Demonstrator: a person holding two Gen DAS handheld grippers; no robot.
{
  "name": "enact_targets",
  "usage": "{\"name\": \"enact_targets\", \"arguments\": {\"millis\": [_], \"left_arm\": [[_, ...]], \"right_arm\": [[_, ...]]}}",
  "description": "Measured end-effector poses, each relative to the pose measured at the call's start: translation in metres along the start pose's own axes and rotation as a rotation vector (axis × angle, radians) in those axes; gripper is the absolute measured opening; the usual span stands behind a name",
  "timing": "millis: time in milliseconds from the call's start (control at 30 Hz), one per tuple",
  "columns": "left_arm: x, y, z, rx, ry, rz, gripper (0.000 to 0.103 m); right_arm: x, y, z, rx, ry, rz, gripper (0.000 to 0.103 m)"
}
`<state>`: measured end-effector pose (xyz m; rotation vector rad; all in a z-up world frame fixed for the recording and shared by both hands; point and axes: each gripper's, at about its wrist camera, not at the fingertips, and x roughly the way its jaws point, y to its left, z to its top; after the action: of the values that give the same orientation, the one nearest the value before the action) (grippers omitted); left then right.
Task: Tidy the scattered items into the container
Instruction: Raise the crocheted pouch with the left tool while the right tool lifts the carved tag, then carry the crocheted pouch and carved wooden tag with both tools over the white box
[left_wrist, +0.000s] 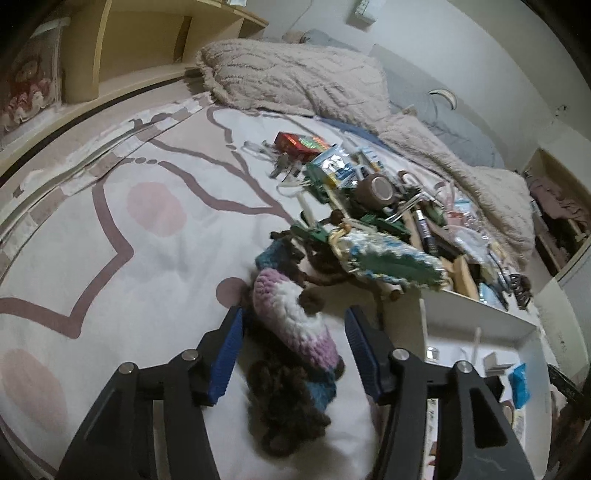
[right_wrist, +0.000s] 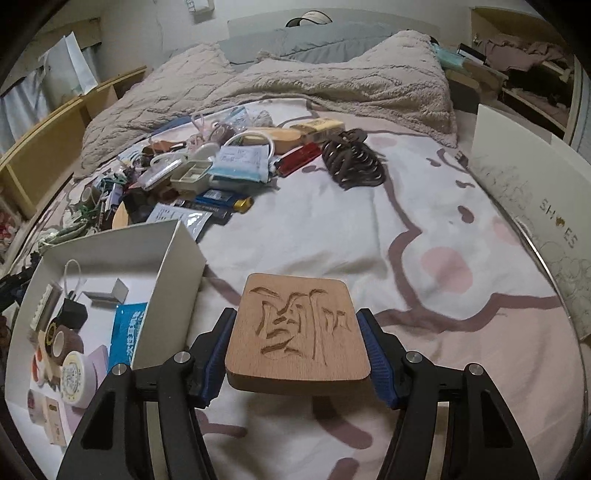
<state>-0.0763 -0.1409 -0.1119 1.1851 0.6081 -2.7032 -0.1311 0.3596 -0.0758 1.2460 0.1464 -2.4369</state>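
Wooden carved block (right_wrist: 297, 332) is sitting clamped between the right gripper (right_wrist: 297, 350) pads, beside the white box (right_wrist: 173, 273). Left gripper (left_wrist: 293, 354) is hanging parted around a crocheted piece (left_wrist: 291, 317) lying on the bedsheet (left_wrist: 147, 258), pads not touching it.

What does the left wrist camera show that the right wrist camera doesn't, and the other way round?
Only the left wrist view shows the crocheted yarn piece lying between the left gripper's open jaws, and a red box.

Only the right wrist view shows the carved wooden block clamped in the right gripper, and a white board printed with the word shoes.

Both show the white box, the clutter pile and the beige blanket.
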Motion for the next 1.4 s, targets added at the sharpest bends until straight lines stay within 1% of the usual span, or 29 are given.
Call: {"name": "enact_targets", "arguments": {"millis": [67, 100, 133, 233, 333, 467, 633, 700, 867, 1000, 1267, 1400], "left_arm": [[0.004, 0.003, -0.001, -0.007, 0.013, -0.006, 0.044], [0.006, 0.004, -0.001, -0.009, 0.018, -0.009, 0.031], [0.006, 0.005, -0.002, -0.009, 0.019, -0.014, 0.026], [0.003, 0.005, -0.004, 0.003, 0.005, -0.028, 0.019], [-0.002, 0.002, -0.006, 0.020, -0.011, -0.040, 0.017], [-0.009, -0.002, -0.008, 0.027, -0.023, -0.063, 0.017], [-0.020, -0.008, -0.010, 0.026, -0.044, -0.096, 0.017], [-0.025, -0.010, -0.009, 0.026, -0.055, -0.110, 0.017], [-0.037, -0.015, -0.007, 0.026, -0.080, -0.137, 0.017], [-0.048, -0.020, -0.004, 0.030, -0.111, -0.161, 0.017], [-0.076, -0.042, 0.003, 0.064, -0.194, -0.237, 0.017], [-0.091, -0.056, 0.009, 0.085, -0.232, -0.280, 0.017]], "right_arm": [[0.003, 0.002, -0.003, -0.002, 0.011, -0.001, 0.065], [0.004, 0.002, -0.005, -0.004, 0.015, -0.003, 0.065], [0.005, 0.002, -0.006, -0.005, 0.018, -0.004, 0.065], [0.008, 0.003, -0.009, -0.005, 0.034, 0.000, 0.065], [0.011, 0.004, -0.009, -0.015, 0.047, -0.008, 0.065], [0.016, 0.007, -0.007, -0.040, 0.062, -0.024, 0.065], [0.019, 0.015, -0.010, -0.106, 0.028, -0.071, 0.064], [0.017, 0.014, -0.011, -0.101, 0.013, -0.070, 0.064], [0.007, 0.005, -0.007, -0.032, -0.016, -0.046, 0.064], [-0.011, 0.008, 0.001, -0.004, -0.061, -0.017, 0.064], [-0.051, 0.035, 0.022, -0.019, -0.162, 0.070, 0.064], [-0.069, 0.050, 0.026, -0.030, -0.212, 0.112, 0.064]]}}
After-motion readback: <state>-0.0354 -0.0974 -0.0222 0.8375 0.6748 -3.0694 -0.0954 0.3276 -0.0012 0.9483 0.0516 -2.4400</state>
